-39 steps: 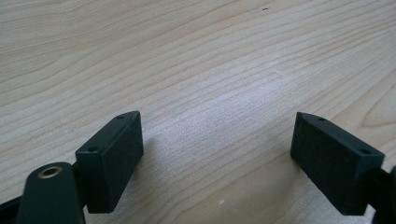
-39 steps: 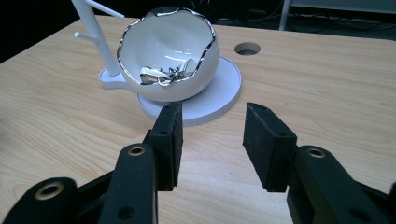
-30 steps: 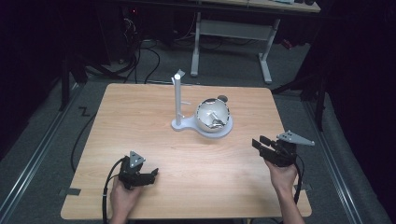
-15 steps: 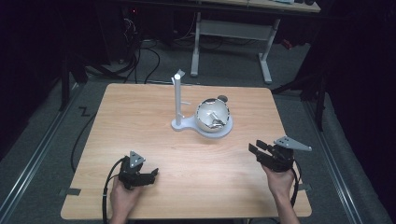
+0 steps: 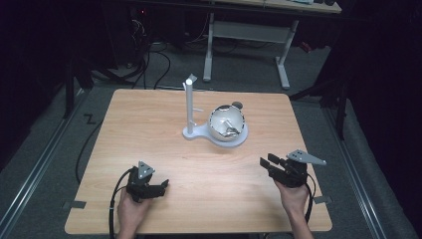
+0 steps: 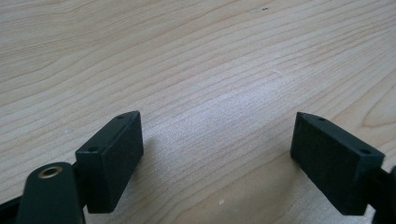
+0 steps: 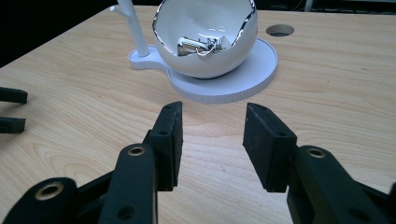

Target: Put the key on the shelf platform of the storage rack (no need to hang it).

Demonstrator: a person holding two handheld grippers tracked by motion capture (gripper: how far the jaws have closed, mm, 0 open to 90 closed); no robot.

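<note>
Nothing but bare worktop point(image 5: 149, 124) lies between my wide, empty right gripper point(image 7: 212, 135) and the white, silver-rimmed bowl point(image 7: 205, 39) ahead, holding shiny metal pieces point(image 7: 201, 45) beside a white post point(image 7: 133, 25); my left gripper point(image 6: 217, 149) gapes too.

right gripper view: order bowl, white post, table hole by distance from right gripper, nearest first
From the right gripper:
1. Bowl, straight ahead on the white tray.
2. White post, ahead-left, behind the bowl's left side.
3. Table hole, ahead-right, past the tray.

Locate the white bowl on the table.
In the high view the bowl sits on a white tray right of the post, just beyond the table's middle; the right gripper points at it.
</note>
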